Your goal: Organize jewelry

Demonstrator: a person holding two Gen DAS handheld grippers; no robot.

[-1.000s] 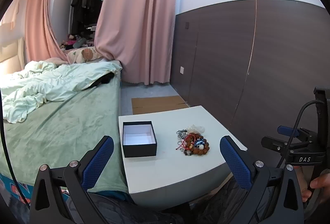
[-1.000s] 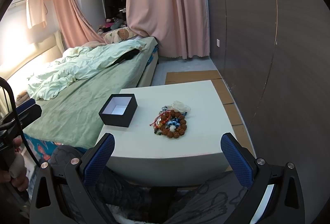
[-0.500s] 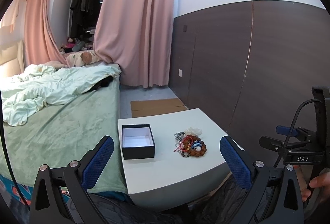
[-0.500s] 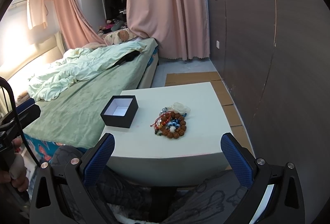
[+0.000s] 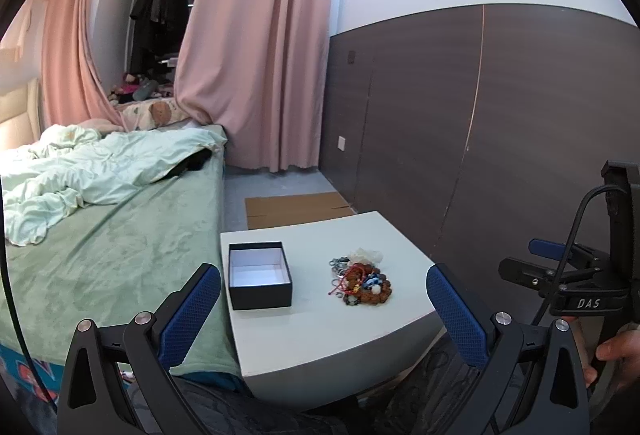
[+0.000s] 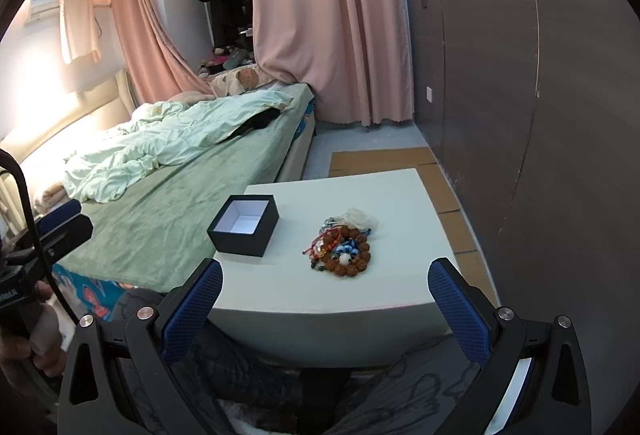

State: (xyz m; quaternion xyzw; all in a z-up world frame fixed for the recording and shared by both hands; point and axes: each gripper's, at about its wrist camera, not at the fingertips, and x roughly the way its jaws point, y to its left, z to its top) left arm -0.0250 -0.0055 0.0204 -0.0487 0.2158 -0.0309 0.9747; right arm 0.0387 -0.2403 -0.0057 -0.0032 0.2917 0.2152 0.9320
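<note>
A green-covered bed point(image 5: 100, 243) runs along the white counter point(image 5: 320, 323). On the counter, a black box point(image 5: 259, 279) with a white inside stands lidless, near the jewelry pile point(image 5: 360, 277) of beads and cords. The left claw point(image 5: 323, 309) and right claw point(image 6: 325, 309) hover before the counter, both spread wide, holding nothing.

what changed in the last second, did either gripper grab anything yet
Nothing was taken hold of. Only the views shift slightly: the left wrist camera tilted up a little, so the white table sits lower in frame. The left gripper and right gripper stay open and short of the table. The black box and the jewelry pile have not moved.
</note>
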